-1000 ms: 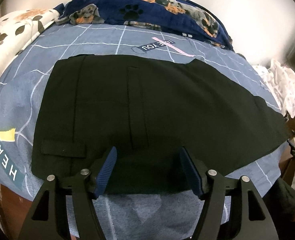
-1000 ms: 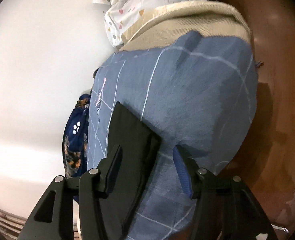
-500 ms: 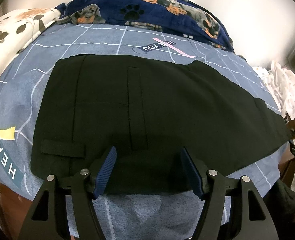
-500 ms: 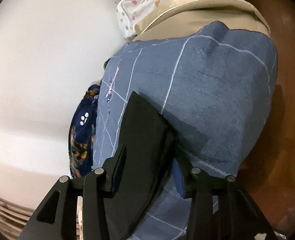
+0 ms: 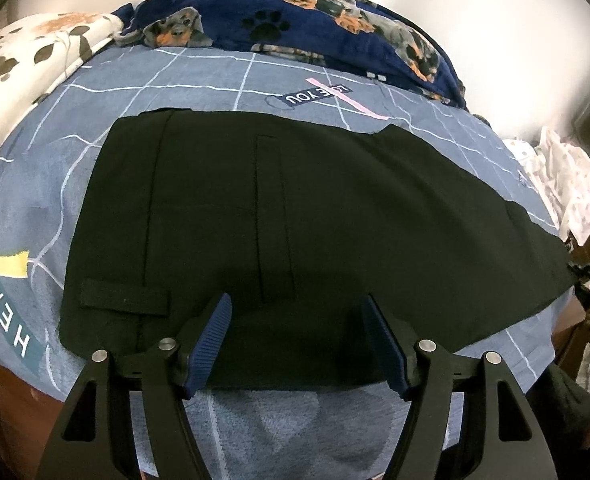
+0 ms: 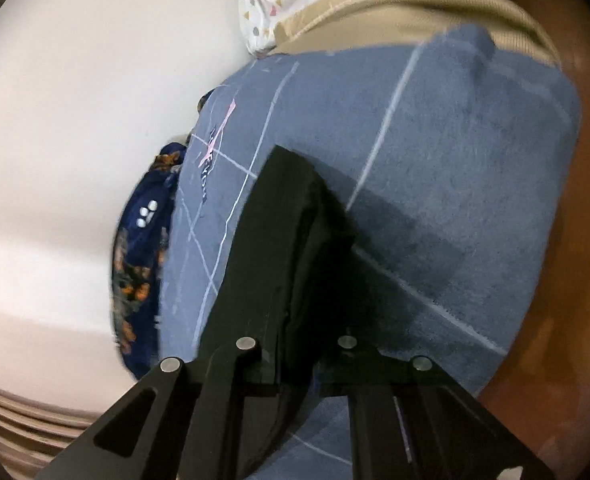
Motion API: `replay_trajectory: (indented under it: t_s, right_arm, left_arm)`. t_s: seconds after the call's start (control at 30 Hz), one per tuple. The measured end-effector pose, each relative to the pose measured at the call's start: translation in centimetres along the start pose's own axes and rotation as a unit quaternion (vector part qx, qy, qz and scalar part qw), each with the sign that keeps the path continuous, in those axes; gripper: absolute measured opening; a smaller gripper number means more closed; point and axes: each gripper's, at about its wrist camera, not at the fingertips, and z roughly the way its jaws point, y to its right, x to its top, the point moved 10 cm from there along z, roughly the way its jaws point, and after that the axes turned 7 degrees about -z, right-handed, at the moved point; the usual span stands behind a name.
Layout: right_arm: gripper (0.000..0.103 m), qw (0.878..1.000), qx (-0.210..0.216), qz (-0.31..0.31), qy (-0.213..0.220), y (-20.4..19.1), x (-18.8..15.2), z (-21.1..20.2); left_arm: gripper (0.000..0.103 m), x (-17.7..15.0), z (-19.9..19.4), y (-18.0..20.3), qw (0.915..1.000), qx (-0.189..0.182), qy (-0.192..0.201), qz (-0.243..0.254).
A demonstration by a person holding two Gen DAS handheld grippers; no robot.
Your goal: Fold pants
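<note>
Black pants point(image 5: 295, 216) spread flat across a blue grid-lined bedsheet point(image 5: 223, 80) on the bed, waistband end to the left, legs tapering away to the right edge of the bed. Folded once lengthwise, by the look of the single leg outline, though hard to confirm in such dark fabric. Left gripper point(image 5: 297, 340) poised over the near edge of the pants, blue ribbed fingers point(image 5: 211, 340) spread wide, fabric lying between and below them, not pinched. Right gripper point(image 6: 295, 344) at the leg end, jaws closing on the cuff; black cloth point(image 6: 283, 240) rising up out of the narrow gap between the fingers and lifted off the sheet, casting a shadow to the right. Pads themselves buried in the fabric, so contact seen only from the bunched cloth. Navy dog-print blanket point(image 5: 327, 20) heaped along the far side of the bed against a white wall point(image 6: 75, 120). White paw-print pillow point(image 5: 23, 56) at far left. Pale patterned cloth point(image 6: 287, 4) and a beige mattress edge point(image 6: 435, 4) beyond the sheet's end. Brown floor point(image 6: 575, 240) beside the bed
</note>
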Motion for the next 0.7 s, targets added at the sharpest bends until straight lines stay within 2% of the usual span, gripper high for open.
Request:
replay_trajectory:
  t_s: [0.13,0.2,0.33,0.5,0.63,0.7]
  right_arm:
    - [0.01,0.997,-0.013,-0.07,0.009,-4.3,-0.5,-0.6]
    - [0.01,0.992,-0.023,-0.12,0.011,-7.4,-1.0,-0.8]
    - [0.011,0.987,-0.013,-0.163,0.005,-11.4,-2.8,-0.5]
    - [0.011,0.982,0.018,-0.187,-0.028,-15.7,-6.7,1.6]
    - [0.011,0.976,0.035,-0.205,-0.072,-18.2,-11.0,4.0]
    - [0.011,0.972,0.043,-0.213,-0.09,-19.0,-13.0,4.8]
  left_arm:
    - [0.069,0.2,-0.3,0.2,1.0,0.002,0.001,0.003]
    - [0.069,0.4,-0.6,0.4,1.0,-0.001,0.005,0.003]
    - [0.069,0.7,-1.0,0.6,0.9999,0.005,0.013,0.008]
    - [0.069,1.0,-1.4,0.1,0.9992,0.03,0.025,0.006]
    - [0.069,1.3,-2.0,-0.5,0.9978,0.055,0.038,0.001]
    - [0.073,1.4,-2.2,-0.6,0.997,0.065,0.042,0.002]
